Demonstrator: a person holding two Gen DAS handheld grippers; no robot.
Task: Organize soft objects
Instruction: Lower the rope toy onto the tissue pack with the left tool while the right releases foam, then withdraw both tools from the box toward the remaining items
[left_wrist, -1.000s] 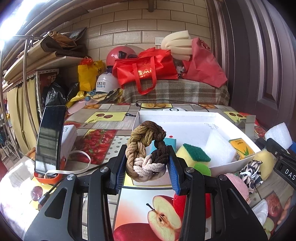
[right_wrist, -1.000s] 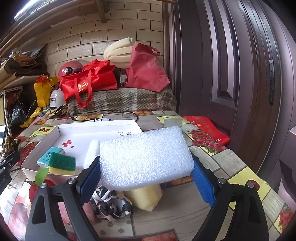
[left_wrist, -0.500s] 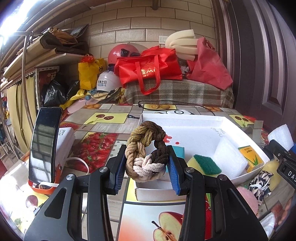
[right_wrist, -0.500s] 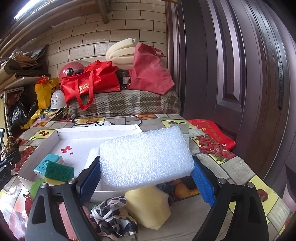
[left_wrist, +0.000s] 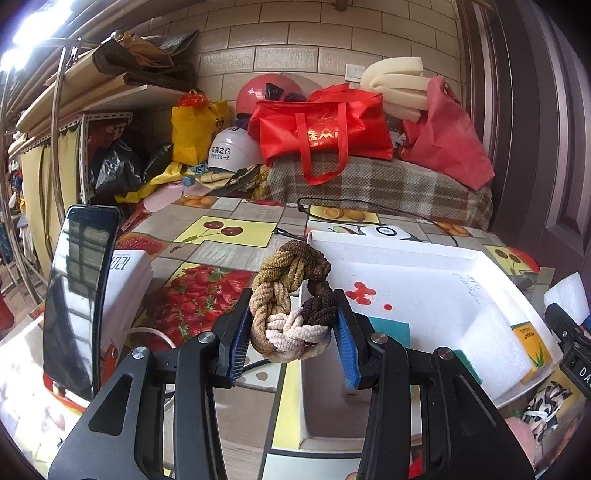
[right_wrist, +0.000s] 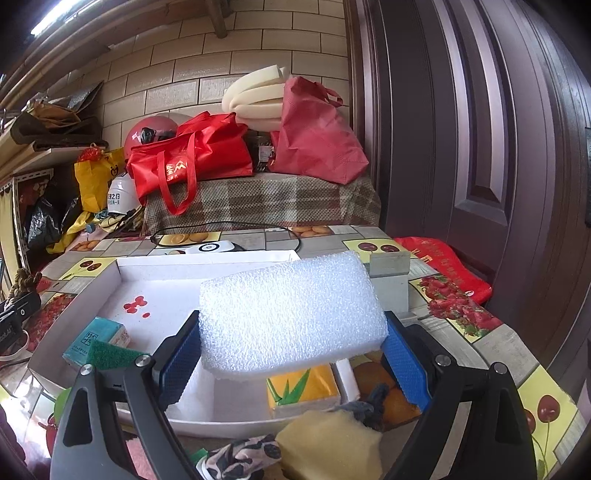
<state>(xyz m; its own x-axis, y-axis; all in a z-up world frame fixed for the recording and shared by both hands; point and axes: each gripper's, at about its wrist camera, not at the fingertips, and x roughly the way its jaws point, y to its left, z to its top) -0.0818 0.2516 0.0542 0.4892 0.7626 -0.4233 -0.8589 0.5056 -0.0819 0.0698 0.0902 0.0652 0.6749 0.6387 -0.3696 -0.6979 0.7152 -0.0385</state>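
Over the near-left corner of the white foam tray (left_wrist: 402, 254), my left claw (left_wrist: 291, 332) is clamped on a braided rope ring (left_wrist: 291, 295), pads pressing its lower flanks. I judge the ring light, limp and compressible; taking it across the thick woven knot is sound. Over the tray's near-right end, my right claw (right_wrist: 291, 343) stands wide, clamped on a white foam block (right_wrist: 291, 314) by its short ends. I judge the block featherlight and springy, easily dented. Inside the tray lie a green scouring sponge (right_wrist: 110, 354), a teal tissue pack (right_wrist: 99, 334) and a yellow tissue pack (right_wrist: 303, 387). A yellow sponge (right_wrist: 328, 443) sits on the bench just outside the tray's near rim.
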